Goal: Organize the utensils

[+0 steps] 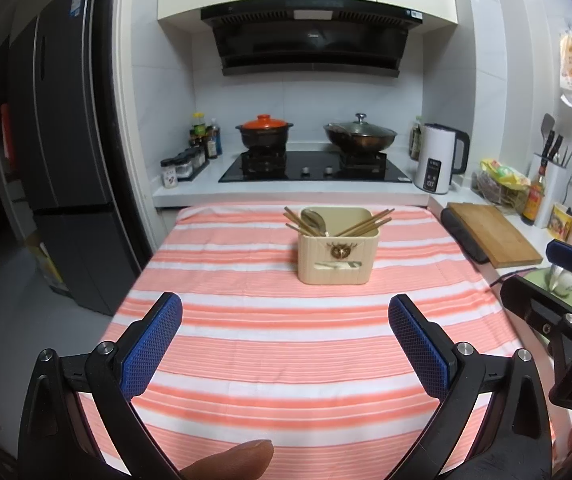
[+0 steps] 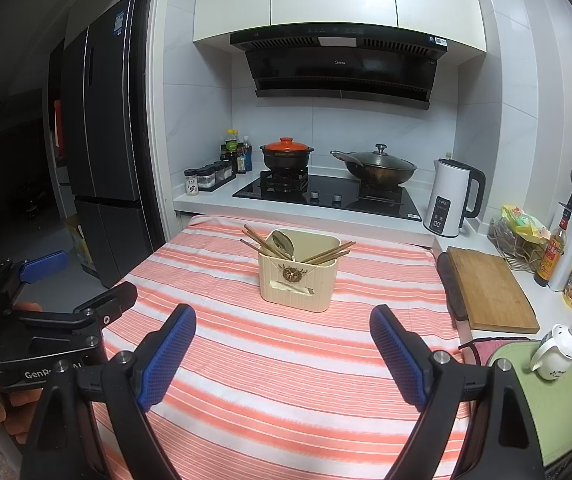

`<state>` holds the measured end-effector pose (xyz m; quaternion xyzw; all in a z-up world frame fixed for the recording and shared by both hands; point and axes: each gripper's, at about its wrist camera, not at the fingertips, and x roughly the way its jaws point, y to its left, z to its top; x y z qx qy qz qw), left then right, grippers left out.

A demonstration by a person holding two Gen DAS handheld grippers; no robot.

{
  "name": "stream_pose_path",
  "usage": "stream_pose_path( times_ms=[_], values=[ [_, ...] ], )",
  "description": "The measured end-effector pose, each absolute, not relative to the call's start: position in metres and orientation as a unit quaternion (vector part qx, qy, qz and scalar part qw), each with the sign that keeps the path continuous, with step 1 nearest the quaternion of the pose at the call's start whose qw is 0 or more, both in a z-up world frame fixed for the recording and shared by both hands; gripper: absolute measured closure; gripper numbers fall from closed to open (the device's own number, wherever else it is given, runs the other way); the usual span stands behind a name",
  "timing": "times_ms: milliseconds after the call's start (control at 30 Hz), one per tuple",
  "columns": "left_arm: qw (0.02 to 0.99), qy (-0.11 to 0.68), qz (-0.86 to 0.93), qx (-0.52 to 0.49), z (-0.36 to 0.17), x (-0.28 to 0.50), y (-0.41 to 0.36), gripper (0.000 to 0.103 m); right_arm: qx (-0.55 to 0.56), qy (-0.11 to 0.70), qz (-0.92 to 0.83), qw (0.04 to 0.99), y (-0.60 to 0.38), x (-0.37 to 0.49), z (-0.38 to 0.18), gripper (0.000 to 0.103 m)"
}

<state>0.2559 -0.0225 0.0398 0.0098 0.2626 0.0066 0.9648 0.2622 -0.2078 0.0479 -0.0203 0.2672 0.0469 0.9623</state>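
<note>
A cream utensil holder (image 1: 338, 254) (image 2: 300, 278) stands on the striped tablecloth (image 1: 270, 320) (image 2: 278, 352), toward the far middle. Inside it lean several wooden chopsticks (image 1: 362, 224) (image 2: 326, 256) and a metal spoon (image 1: 314, 220) (image 2: 284, 244). My left gripper (image 1: 285, 308) is open, held above the cloth well short of the holder, nothing between its blue pads. My right gripper (image 2: 283, 318) is open too, also short of the holder and empty. Each gripper shows at the edge of the other's view.
Behind the table runs a counter with a hob, an orange-lidded pot (image 1: 264, 132) and a wok (image 1: 360, 132). A white kettle (image 1: 438, 158), a wooden cutting board (image 1: 492, 232), a knife block and a small teapot (image 2: 556, 350) stand on the right. A dark fridge (image 1: 66, 160) is on the left.
</note>
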Motion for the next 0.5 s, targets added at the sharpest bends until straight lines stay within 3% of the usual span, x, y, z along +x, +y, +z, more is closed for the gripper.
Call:
stream_pose_path(
  times_ms=[500],
  values=[
    [0.970,0.244,0.000,0.001,0.0348,0.2527,-0.0231,0.000,-0.016,0.274,0.049,0.960,-0.2137,0.2638,0.0406,0.013]
  ],
)
